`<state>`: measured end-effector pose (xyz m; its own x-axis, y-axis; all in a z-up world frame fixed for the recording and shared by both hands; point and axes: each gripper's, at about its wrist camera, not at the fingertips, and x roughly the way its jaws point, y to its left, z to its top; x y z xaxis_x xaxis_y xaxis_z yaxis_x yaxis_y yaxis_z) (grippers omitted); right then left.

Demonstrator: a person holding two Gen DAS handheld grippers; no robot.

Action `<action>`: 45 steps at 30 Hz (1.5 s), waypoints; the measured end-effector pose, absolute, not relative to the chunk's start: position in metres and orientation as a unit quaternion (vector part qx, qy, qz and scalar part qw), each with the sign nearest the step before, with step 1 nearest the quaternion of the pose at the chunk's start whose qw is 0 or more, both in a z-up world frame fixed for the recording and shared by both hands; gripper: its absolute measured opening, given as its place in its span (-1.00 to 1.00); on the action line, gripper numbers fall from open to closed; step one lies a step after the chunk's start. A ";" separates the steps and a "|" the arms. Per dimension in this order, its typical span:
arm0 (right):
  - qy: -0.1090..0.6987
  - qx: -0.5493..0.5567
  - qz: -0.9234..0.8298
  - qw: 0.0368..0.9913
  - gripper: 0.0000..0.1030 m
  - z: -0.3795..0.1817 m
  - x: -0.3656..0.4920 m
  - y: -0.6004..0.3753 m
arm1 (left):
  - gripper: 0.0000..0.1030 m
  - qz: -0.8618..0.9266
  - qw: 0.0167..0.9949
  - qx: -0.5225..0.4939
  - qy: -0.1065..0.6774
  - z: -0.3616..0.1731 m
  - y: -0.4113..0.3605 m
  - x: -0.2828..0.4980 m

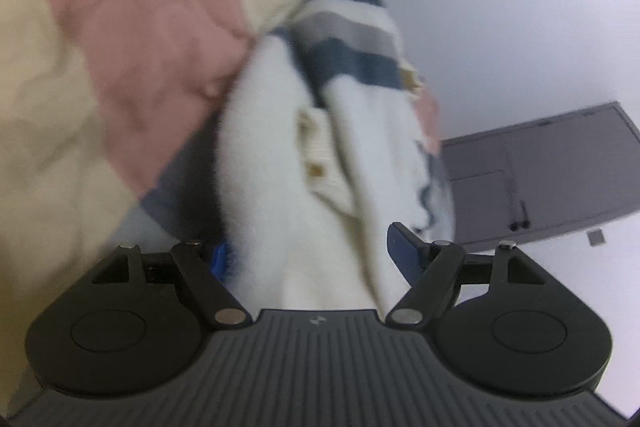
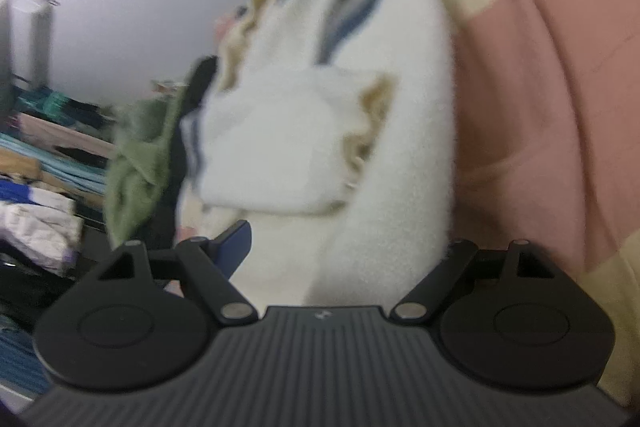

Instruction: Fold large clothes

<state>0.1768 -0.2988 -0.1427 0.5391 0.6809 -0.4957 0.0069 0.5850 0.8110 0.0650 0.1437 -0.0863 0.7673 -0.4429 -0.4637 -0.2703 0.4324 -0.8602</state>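
The white fleece garment [image 1: 280,155] lies bunched on the pink-and-cream bedding [image 1: 132,39] between both spread-wide grippers — left gripper [image 1: 316,255], right gripper [image 2: 344,247] — neither pinching it; folding looks about 1 step from done.

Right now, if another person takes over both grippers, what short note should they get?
Left gripper: fingers wide, the white fleece garment lies between them; a firm grip cannot be confirmed.
Right gripper: fingers wide, the same garment bunched between them; grip also unclear.
The garment, with blue and grey stripes at its far end, lies bunched on the pink and cream bedding.
A green garment and other clothes lie off to the left in the right wrist view.
Done: some layers overlap, but no neat fold shows.
Left: flatten it and finish the fold.
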 end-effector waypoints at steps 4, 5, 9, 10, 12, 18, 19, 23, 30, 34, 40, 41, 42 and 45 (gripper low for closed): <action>0.405 0.432 0.244 0.768 0.64 -0.141 0.175 -0.302 | 0.54 -0.067 0.780 -0.503 0.367 -0.082 0.127 0.069; 0.407 0.429 0.241 0.769 0.61 -0.142 0.176 -0.302 | 0.54 -0.061 0.780 -0.490 0.385 -0.083 0.122 0.071; 0.443 0.394 0.205 0.779 0.36 -0.151 0.182 -0.294 | 0.34 -0.037 0.777 -0.466 0.421 -0.093 0.106 0.072; 0.451 0.386 0.196 0.780 0.22 -0.153 0.183 -0.294 | 0.28 -0.032 0.782 -0.460 0.420 -0.090 0.103 0.070; 0.469 0.366 0.172 0.785 -0.06 -0.158 0.187 -0.292 | -0.43 -0.024 0.787 -0.466 0.404 -0.088 0.101 0.066; 0.455 0.376 0.182 0.786 -0.66 -0.153 0.183 -0.299 | -0.77 -0.001 0.787 -0.529 0.318 -0.068 0.109 0.041; 0.442 0.380 0.197 0.789 -0.68 -0.146 0.180 -0.301 | -0.77 -0.010 0.789 -0.536 0.299 -0.061 0.110 0.036; 0.391 0.388 0.240 0.800 -0.70 -0.117 0.171 -0.309 | -0.78 -0.062 0.797 -0.553 0.234 -0.036 0.113 0.022; 0.346 0.428 0.284 0.785 -0.70 -0.089 0.134 -0.335 | -0.78 -0.120 0.815 -0.537 0.182 0.010 0.103 -0.014; 0.318 0.449 0.314 0.774 -0.70 -0.064 0.111 -0.352 | -0.78 -0.152 0.836 -0.503 0.157 0.045 0.095 -0.059; 0.289 0.418 0.347 0.788 -0.70 -0.011 0.071 -0.361 | -0.78 -0.182 0.837 -0.499 0.129 0.065 0.089 -0.122; 0.286 0.408 0.353 0.792 -0.70 -0.003 0.064 -0.362 | -0.78 -0.190 0.835 -0.502 0.123 0.066 0.090 -0.134; 0.281 0.402 0.358 0.795 -0.70 0.002 0.058 -0.363 | -0.78 -0.194 0.835 -0.502 0.115 0.066 0.091 -0.144; 0.274 0.406 0.370 0.789 -0.69 0.007 0.049 -0.368 | -0.77 -0.193 0.834 -0.505 0.109 0.072 0.092 -0.154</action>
